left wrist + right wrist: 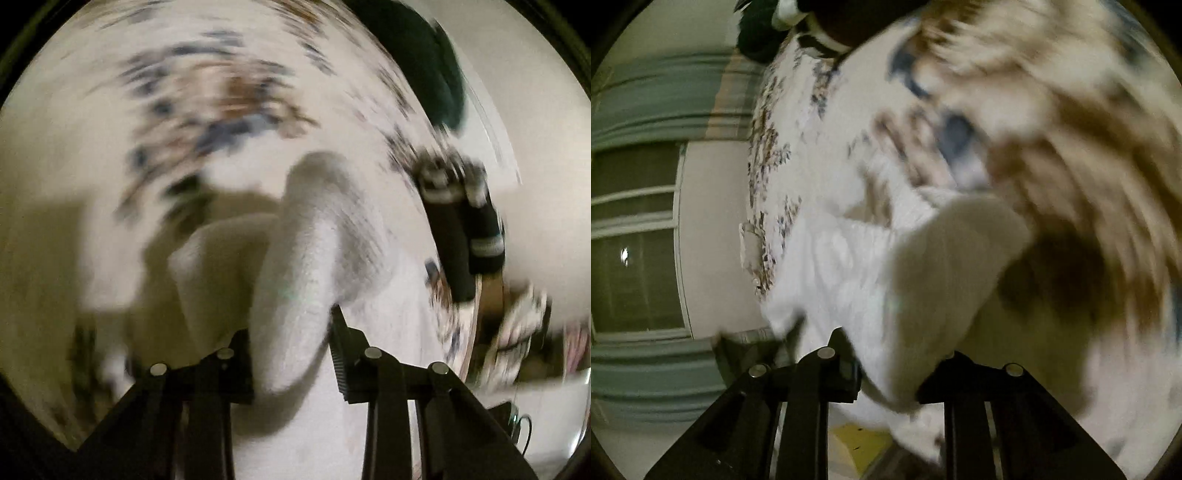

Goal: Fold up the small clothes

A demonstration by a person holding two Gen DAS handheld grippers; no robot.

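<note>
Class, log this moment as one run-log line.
left hand-held gripper: grips white sock | right hand-held gripper: grips white cloth | surface: floral bedspread | view: blurred

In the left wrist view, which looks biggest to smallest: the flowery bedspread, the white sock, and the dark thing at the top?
1. White bedspread with blue and brown floral print, filling most of the view.
2. White knitted sock, though it looms large because it is near the camera.
3. Dark green cloth item, far off and blurred.

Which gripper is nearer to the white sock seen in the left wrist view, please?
Left. The left gripper has the white sock pinched between its fingers. The right gripper is off to the sock's right, apart from it, near the floral bedspread's edge.
</note>
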